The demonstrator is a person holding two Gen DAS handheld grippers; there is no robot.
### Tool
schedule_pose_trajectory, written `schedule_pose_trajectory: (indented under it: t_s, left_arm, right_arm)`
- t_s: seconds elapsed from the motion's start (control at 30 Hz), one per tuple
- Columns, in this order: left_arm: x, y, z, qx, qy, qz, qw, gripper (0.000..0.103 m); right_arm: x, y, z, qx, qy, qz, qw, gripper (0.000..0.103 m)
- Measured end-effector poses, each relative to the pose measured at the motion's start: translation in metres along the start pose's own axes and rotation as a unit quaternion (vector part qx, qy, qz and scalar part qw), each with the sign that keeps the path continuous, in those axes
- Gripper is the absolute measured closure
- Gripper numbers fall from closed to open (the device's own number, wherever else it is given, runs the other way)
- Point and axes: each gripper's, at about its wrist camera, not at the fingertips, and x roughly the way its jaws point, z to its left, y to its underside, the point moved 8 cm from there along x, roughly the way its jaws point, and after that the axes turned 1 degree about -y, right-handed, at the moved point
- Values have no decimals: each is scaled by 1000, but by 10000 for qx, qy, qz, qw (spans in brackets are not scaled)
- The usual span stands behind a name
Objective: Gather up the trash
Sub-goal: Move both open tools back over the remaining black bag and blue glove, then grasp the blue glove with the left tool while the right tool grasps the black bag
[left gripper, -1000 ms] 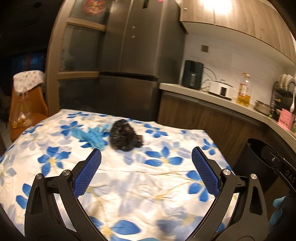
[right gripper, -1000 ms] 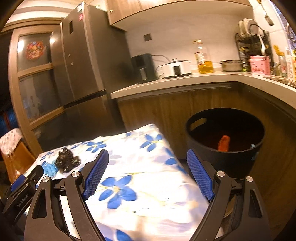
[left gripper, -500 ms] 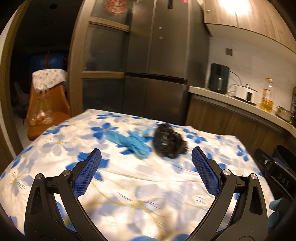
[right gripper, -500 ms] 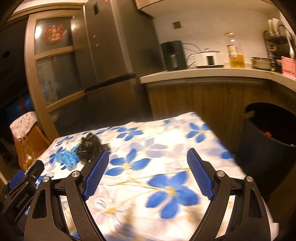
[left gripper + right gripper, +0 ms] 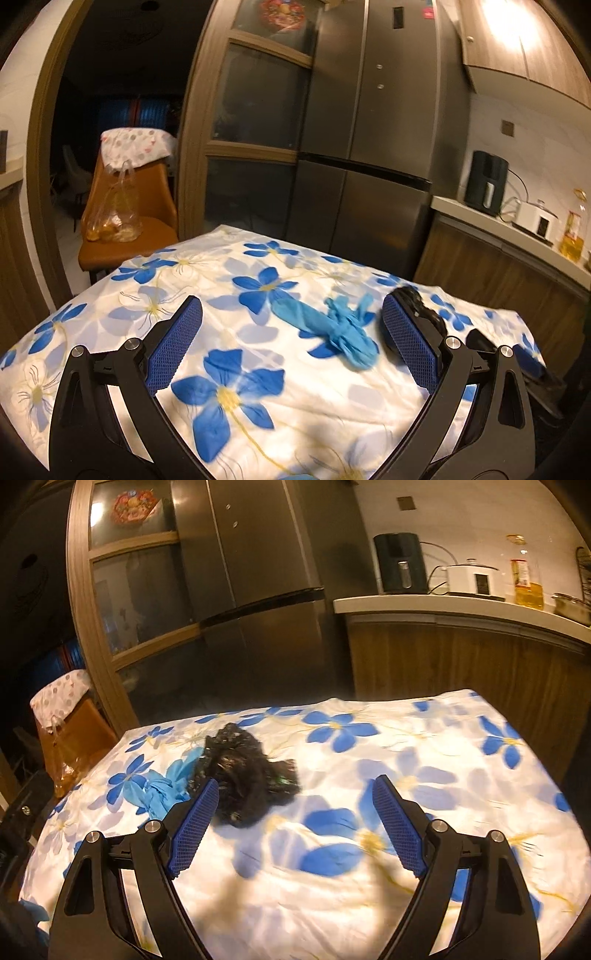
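A crumpled blue glove (image 5: 332, 326) lies on the flowered tablecloth (image 5: 229, 295), ahead of my left gripper (image 5: 291, 321) and toward its right finger. That gripper is open with nothing between its pads. Beside the glove sits a black crumpled wad (image 5: 247, 771), mostly hidden behind the right finger in the left wrist view (image 5: 413, 299). My right gripper (image 5: 295, 797) is open and empty, with the black wad just ahead of its left finger. The blue glove (image 5: 155, 786) lies left of the wad.
A dark fridge (image 5: 373, 147) and glass-front cabinet stand behind the table. A kitchen counter (image 5: 461, 609) with appliances and an oil bottle runs along the right. An orange chair (image 5: 122, 221) with a plastic bag stands at the far left.
Both views have swung left. The glove and black wad have come nearer, between and beside the fingers. The black bin has left the right wrist view.
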Motion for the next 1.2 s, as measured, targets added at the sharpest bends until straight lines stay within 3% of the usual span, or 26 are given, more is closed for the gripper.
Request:
schedule_pose_trajectory:
  t_s: [0.23, 0.43, 0.47, 0.57, 0.7, 0.93, 1.2]
  left_arm:
    - [19, 4, 12, -259, -45, 197, 9995, 7]
    - [29, 5, 11, -326, -6, 267, 9991, 7]
    - [31, 5, 11, -318, 0, 273, 9991, 7]
    - [35, 5, 6, -279, 23, 288, 9992, 7]
    - [45, 8, -3, -194, 75, 396, 9990, 7]
    - [73, 20, -27, -55, 172, 807, 9966, 7]
    - [101, 46, -56, 481, 277, 1486, 9873, 34]
  right_arm:
    - [36, -6, 15, 146, -103, 245, 9995, 26]
    - [61, 5, 23, 109, -257, 710, 9971, 39]
    - [63, 6, 23, 108, -278, 738, 9968, 43]
    - [64, 8, 24, 109, -366, 807, 9960, 74]
    - [59, 6, 19, 232, -372, 707, 9965, 90]
    - [7, -13, -13, 448, -175, -12, 9988, 92]
    - [-51, -27, -33, 426, -200, -549, 9974, 93]
